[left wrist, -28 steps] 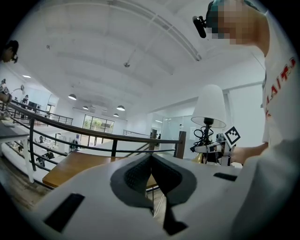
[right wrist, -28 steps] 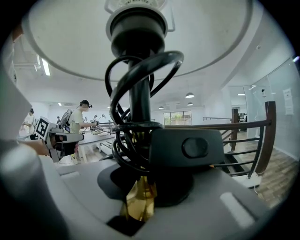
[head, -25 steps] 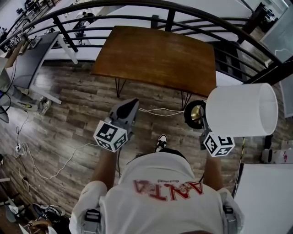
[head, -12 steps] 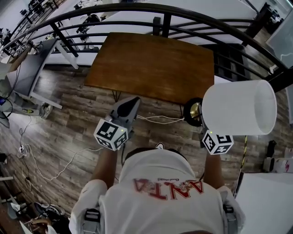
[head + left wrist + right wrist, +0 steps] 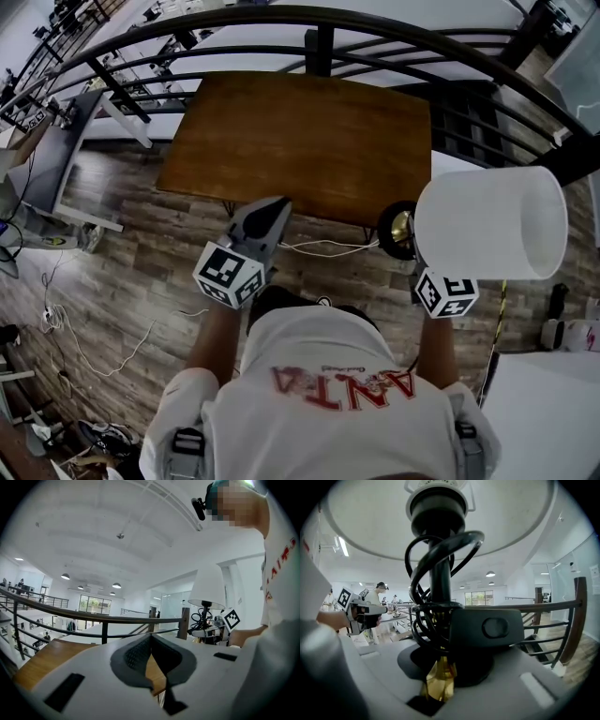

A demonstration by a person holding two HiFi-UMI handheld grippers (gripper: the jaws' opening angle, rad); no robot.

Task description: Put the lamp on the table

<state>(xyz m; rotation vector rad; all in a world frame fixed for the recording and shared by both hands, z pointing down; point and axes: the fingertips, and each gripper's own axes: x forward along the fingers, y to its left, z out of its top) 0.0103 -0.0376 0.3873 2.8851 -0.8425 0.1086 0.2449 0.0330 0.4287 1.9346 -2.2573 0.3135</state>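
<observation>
The lamp (image 5: pixel 487 223) is gripped by its brass stem in the right claw (image 5: pixel 438 686), with its black cord (image 5: pixel 450 543) looped round the stem. It is held in the air just off the near right corner of the wooden worktop (image 5: pixel 300 141). The left claw (image 5: pixel 150 641) is seen closed, with nothing between its jaws.

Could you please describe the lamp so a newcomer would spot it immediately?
Find the brown wooden table beside the black railing; off its near right corner, the right gripper holds a lamp by its brass-coloured stem. Its white drum shade and coiled black cord mark it out.
</observation>
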